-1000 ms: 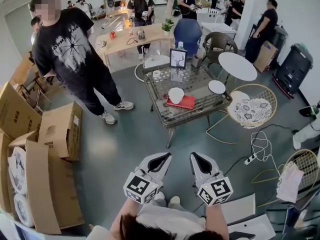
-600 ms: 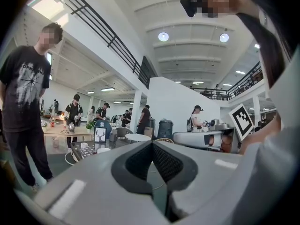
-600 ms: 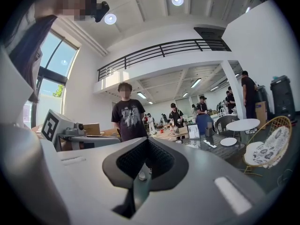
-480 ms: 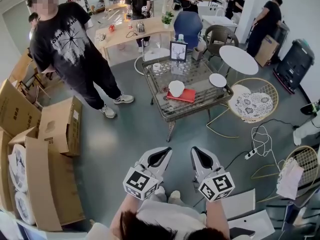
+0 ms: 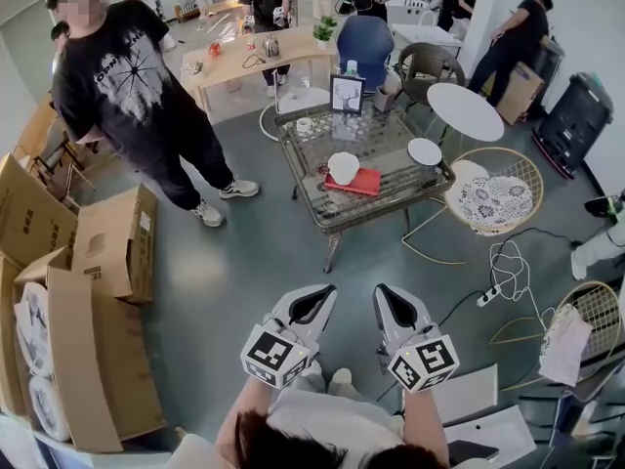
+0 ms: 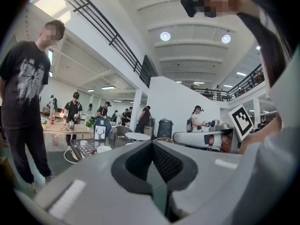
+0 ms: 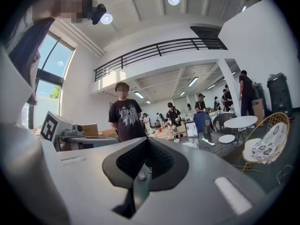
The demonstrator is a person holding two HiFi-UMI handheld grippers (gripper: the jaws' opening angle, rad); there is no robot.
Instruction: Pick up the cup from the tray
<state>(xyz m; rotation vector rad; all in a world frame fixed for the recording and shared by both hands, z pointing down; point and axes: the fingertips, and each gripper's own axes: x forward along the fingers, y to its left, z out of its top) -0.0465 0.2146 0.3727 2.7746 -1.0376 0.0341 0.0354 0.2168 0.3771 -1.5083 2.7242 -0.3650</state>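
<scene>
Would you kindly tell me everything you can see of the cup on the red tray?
The cup is white, round and plain, perhaps ceramic or plastic. From this far off, no handle or contents can be made out. It appears to stand upright on the left end of the flat red tray, which lies on the glass-topped table. Only the tray touches it.

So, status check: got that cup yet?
Left gripper, right gripper: both shut, empty, near the body. White cup untouched on red tray, glass table ahead. Bystander stands left of the path.
</scene>
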